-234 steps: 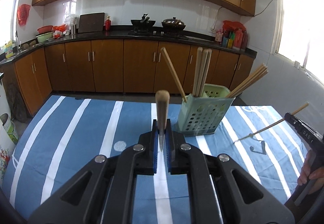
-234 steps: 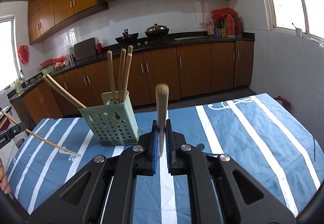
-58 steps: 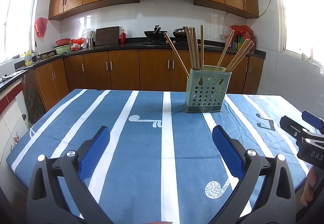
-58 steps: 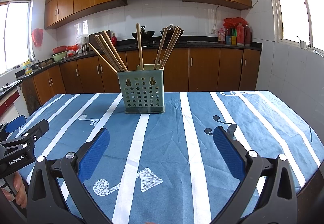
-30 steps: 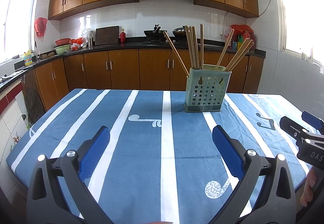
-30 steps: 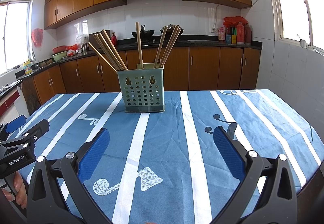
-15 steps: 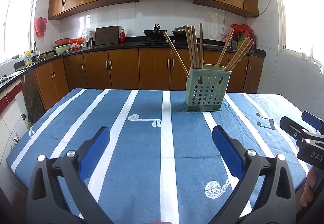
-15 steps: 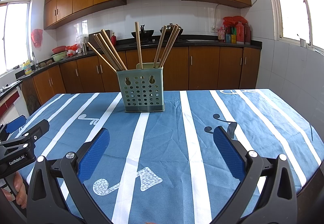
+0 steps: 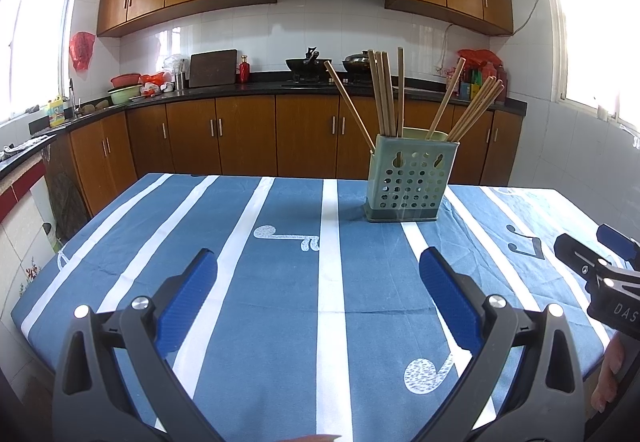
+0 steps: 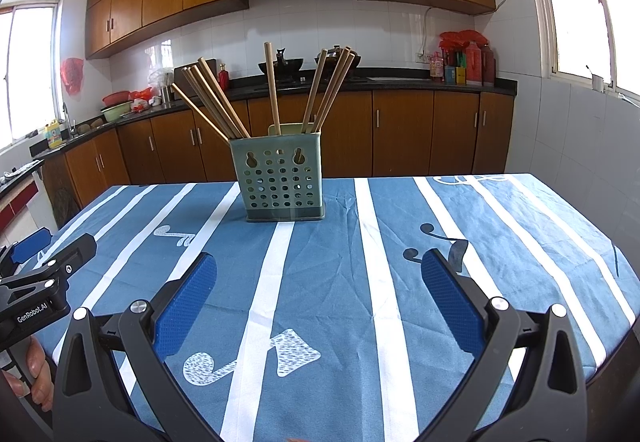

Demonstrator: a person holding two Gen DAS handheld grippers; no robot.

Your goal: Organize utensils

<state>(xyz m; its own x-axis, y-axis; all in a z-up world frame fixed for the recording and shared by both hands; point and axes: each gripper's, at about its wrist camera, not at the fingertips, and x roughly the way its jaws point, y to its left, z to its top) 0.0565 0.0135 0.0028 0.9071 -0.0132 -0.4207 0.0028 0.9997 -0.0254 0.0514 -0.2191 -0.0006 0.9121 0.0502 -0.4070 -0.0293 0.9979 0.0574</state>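
Observation:
A pale green perforated utensil holder [image 9: 406, 180] stands upright on the blue striped tablecloth [image 9: 280, 282], at the far side of the table. Several wooden chopsticks [image 9: 384, 94] stand in it, leaning left and right. It also shows in the right wrist view [image 10: 280, 178] with the chopsticks [image 10: 216, 102]. My left gripper [image 9: 318, 290] is open and empty, low over the near part of the table. My right gripper [image 10: 318, 294] is open and empty too, equally far back from the holder.
The right gripper's body [image 9: 600, 274] shows at the right edge of the left view, the left gripper's body [image 10: 36, 286] at the left edge of the right view. Wooden kitchen cabinets [image 9: 240, 138] and a counter run behind the table.
7.8 s ago each gripper was shut on a chopstick near the holder. Both are now open, empty and drawn back. Over the last two seconds nothing has visibly moved.

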